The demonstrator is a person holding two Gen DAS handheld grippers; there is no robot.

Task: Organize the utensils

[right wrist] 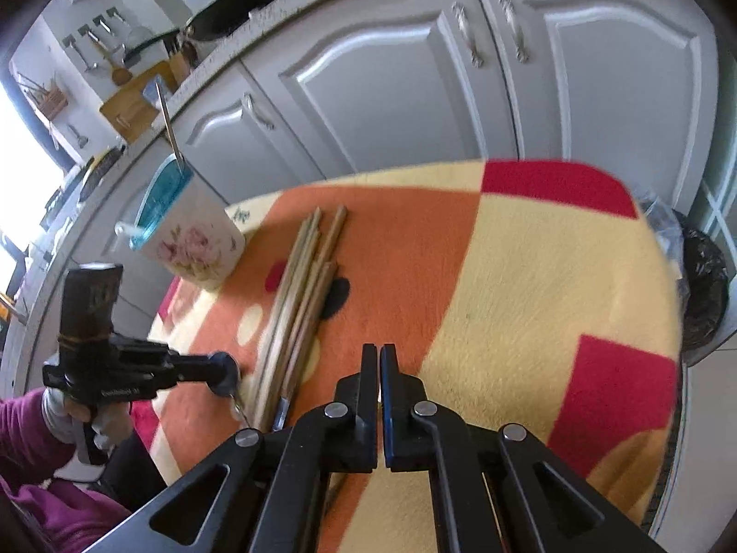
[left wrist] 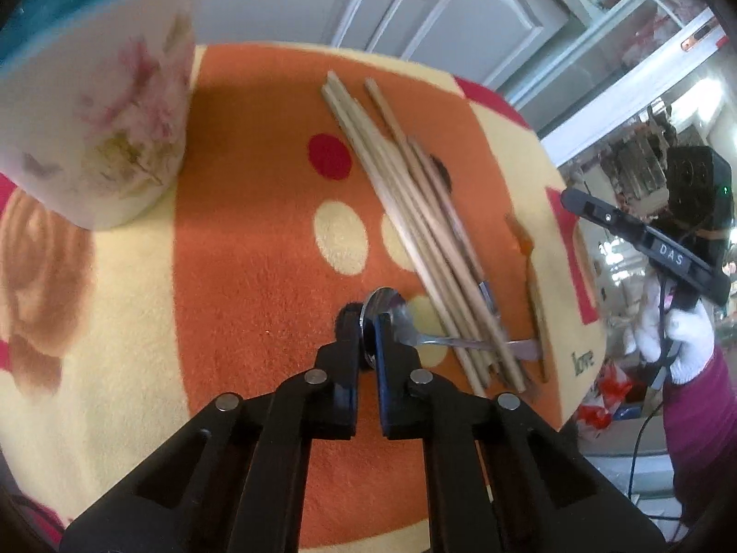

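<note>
My left gripper (left wrist: 368, 322) is shut on the bowl of a metal spoon (left wrist: 384, 308), whose handle (left wrist: 474, 344) runs right under a bundle of wooden chopsticks (left wrist: 414, 216) on the cloth. A white floral holder cup (left wrist: 96, 106) stands at the upper left. In the right wrist view my right gripper (right wrist: 378, 355) is shut and empty above the cloth, right of the chopsticks (right wrist: 299, 304). The left gripper (right wrist: 221, 371) and the holder cup (right wrist: 193, 244), with a utensil standing in it, show at the left.
An orange, cream and red patterned cloth (left wrist: 239, 239) covers the small table, whose right edge (left wrist: 585, 304) drops off. Grey cabinet doors (right wrist: 414, 92) stand behind. A black bin (right wrist: 704, 285) sits at the far right. The right gripper (left wrist: 645, 244) shows beyond the table edge.
</note>
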